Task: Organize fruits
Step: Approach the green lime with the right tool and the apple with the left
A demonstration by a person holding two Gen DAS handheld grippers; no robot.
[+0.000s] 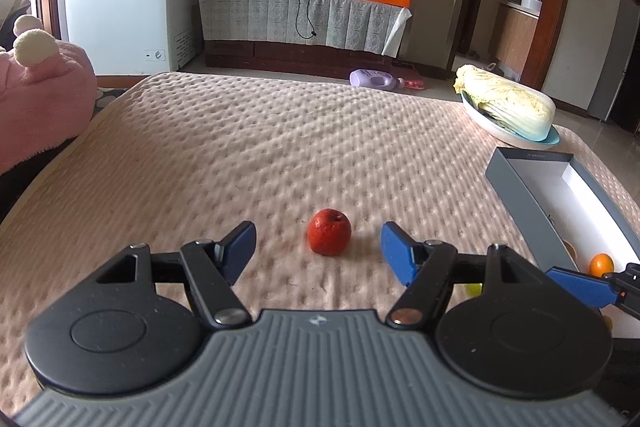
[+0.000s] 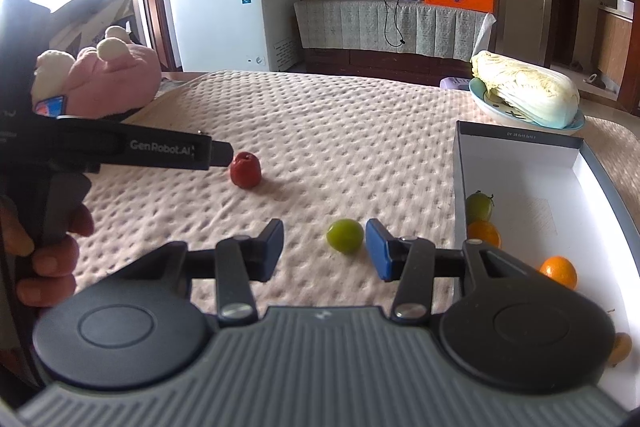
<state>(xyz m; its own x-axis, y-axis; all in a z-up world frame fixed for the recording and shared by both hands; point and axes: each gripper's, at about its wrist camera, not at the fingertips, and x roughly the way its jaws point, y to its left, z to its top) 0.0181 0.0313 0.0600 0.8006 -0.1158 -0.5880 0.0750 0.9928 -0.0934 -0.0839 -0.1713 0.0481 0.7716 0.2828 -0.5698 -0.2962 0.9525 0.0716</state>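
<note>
left gripper: fingers spread, red fruit between tips | right gripper: fingers spread, green fruit between, nearer right finger

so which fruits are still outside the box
Two: the red fruit ahead of the left gripper and the green fruit between the right gripper's fingers. The others lie inside the box.

The red fruit and green fruit sit on a pink bumpy blanket. The box is grey outside, white inside.
</note>
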